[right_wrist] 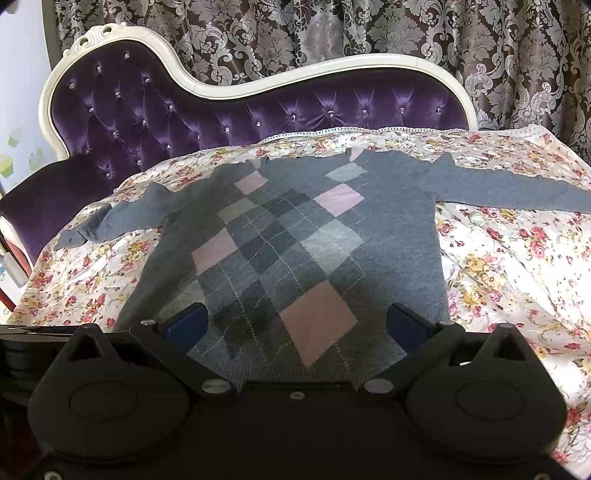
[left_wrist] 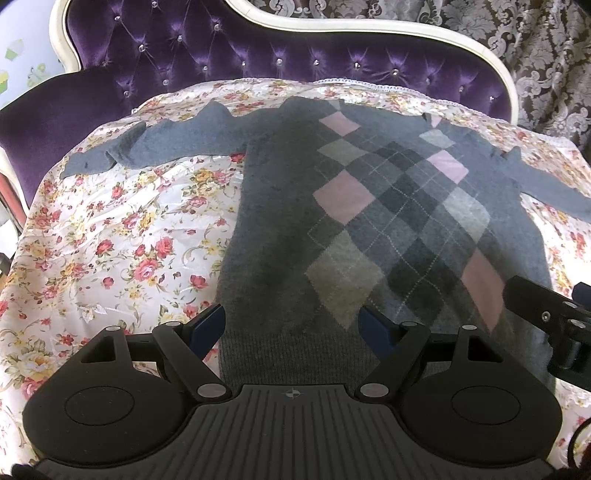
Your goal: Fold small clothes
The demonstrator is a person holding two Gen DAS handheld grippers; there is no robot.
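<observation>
A small grey sweater (left_wrist: 280, 192) with a pink and grey argyle front lies flat on a floral cloth (left_wrist: 122, 236), front up, both sleeves spread out to the sides, hem nearest me. It also shows in the right wrist view (right_wrist: 391, 236). My left gripper (left_wrist: 293, 325) is open and empty, just above the left part of the hem. My right gripper (right_wrist: 295, 325) is open and empty, above the right part of the hem. The right gripper also shows at the right edge of the left wrist view (left_wrist: 546, 314).
The floral cloth (right_wrist: 509, 266) covers the seat of a purple tufted sofa (left_wrist: 258, 48) with a cream frame (right_wrist: 236, 86). Patterned curtains (right_wrist: 332, 29) hang behind it. The sofa's purple arm (left_wrist: 55, 107) rises at the left.
</observation>
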